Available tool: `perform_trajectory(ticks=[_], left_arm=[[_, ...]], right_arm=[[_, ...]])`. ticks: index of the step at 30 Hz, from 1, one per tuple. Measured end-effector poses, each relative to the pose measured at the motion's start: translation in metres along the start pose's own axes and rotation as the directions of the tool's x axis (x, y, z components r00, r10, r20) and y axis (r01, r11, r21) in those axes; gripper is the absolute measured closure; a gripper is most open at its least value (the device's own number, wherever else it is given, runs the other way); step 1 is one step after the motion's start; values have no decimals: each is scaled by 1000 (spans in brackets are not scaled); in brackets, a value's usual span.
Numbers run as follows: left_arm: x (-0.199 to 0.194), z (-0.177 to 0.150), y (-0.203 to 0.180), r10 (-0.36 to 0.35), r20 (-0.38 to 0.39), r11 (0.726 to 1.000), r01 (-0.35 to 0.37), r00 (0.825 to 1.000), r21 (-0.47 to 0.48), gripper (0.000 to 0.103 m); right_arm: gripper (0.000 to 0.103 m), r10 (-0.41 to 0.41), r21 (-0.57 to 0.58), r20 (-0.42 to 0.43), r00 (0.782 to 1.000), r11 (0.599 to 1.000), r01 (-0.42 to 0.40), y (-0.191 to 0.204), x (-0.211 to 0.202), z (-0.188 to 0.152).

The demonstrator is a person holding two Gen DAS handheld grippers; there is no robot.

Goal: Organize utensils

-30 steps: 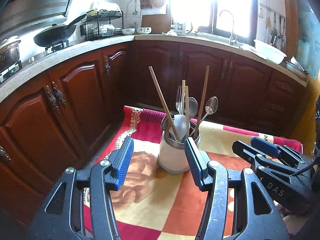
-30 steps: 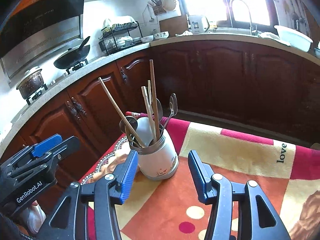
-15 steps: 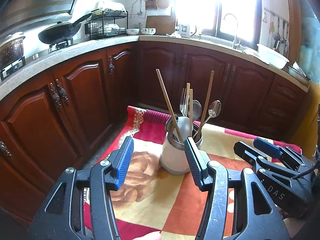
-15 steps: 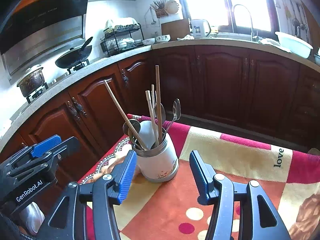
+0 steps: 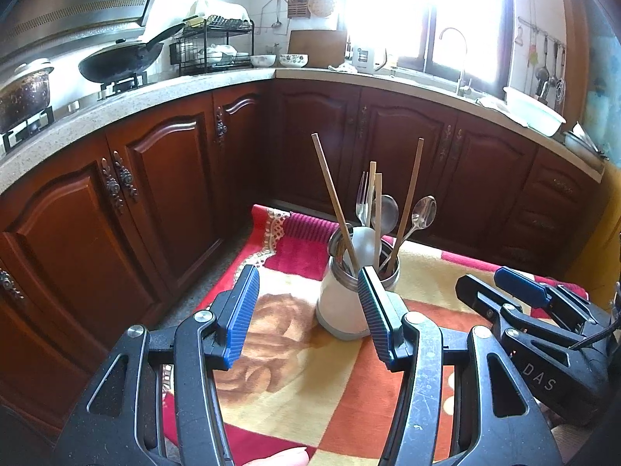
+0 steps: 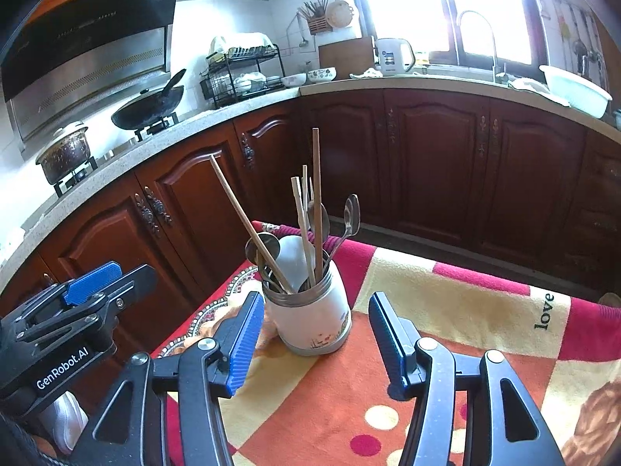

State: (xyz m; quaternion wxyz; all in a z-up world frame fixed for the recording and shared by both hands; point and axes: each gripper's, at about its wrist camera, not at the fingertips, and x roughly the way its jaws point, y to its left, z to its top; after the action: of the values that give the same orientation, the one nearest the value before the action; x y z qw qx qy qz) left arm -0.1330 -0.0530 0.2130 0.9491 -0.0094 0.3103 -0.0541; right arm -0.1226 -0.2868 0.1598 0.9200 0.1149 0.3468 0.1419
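We hold both tongs, left tongs and right tongs, released and empty; the utensil holder stands at frame centre on the blanket-covered worktop; its leaning chopsticks could snag and tip it if we reach carelessly

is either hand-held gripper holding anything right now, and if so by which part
Nothing is held. The left hand-held gripper and the right hand-held gripper both stand open and empty, short of the utensil holder.
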Motion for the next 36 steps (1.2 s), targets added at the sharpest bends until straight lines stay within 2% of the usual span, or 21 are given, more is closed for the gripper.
perform_trajectory(ticks=[36], left_arm=[[3, -4, -5, 15, -5, 1000, -15, 1000, 16, 50]], right_arm=[[49, 8, -10, -16, 1000, 1000, -8, 3, 7, 0]])
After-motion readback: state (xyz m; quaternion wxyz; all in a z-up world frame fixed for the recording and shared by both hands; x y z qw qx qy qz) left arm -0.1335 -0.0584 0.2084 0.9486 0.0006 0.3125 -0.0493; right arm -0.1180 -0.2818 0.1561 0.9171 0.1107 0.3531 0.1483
